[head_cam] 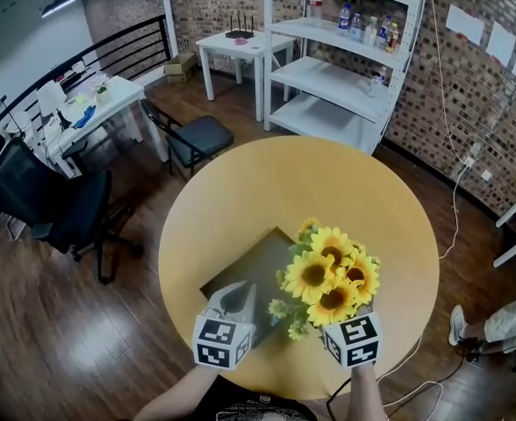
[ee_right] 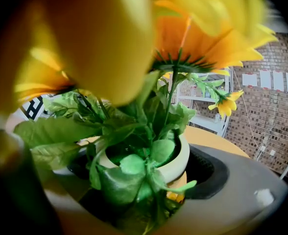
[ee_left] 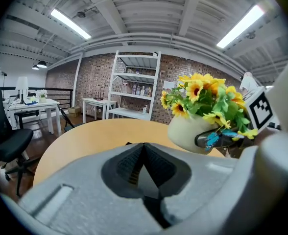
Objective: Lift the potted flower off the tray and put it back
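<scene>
While sunflowers fill it, right tool grips pot.

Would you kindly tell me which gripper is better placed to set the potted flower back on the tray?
Right, probably: the right gripper grips the potted flower by its pot, while the left gripper is shut on nothing.

Upright potted flower (yellow sunflowers, cream pot), at the right edge of a flat dark tray
</scene>
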Action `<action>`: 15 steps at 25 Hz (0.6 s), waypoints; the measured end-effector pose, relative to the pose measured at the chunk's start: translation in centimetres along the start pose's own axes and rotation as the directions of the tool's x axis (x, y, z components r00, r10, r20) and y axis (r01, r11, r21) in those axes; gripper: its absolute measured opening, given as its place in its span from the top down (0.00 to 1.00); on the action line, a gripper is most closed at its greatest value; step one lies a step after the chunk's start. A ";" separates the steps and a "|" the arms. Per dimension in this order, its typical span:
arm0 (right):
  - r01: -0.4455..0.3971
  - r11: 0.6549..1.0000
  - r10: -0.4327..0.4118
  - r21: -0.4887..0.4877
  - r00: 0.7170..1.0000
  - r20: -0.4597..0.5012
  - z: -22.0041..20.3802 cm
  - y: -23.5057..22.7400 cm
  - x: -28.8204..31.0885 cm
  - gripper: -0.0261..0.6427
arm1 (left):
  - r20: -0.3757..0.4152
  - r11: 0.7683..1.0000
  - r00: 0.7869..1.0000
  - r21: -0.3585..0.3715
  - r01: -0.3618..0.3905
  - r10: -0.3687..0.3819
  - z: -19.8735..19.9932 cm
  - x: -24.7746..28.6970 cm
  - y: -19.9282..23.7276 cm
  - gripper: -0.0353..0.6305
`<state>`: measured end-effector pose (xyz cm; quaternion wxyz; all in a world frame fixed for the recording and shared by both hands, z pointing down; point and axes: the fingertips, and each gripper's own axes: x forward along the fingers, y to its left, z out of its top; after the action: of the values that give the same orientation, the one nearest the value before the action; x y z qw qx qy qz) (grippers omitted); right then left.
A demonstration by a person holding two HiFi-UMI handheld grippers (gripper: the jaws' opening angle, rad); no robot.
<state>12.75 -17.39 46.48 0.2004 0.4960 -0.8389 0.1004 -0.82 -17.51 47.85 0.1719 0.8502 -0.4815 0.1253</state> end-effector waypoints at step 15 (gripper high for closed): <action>-0.017 0.999 0.017 -0.029 1.000 -0.007 -0.1 1.8 1.7 0.19 | 0.009 1.000 1.000 -0.025 0.020 -0.020 0.0 -1.3 0.4 0.94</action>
<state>10.52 -17.80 47.36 0.2094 0.4854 -0.8439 0.0918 -1.86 -16.68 47.39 0.1815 0.8533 -0.4754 0.1141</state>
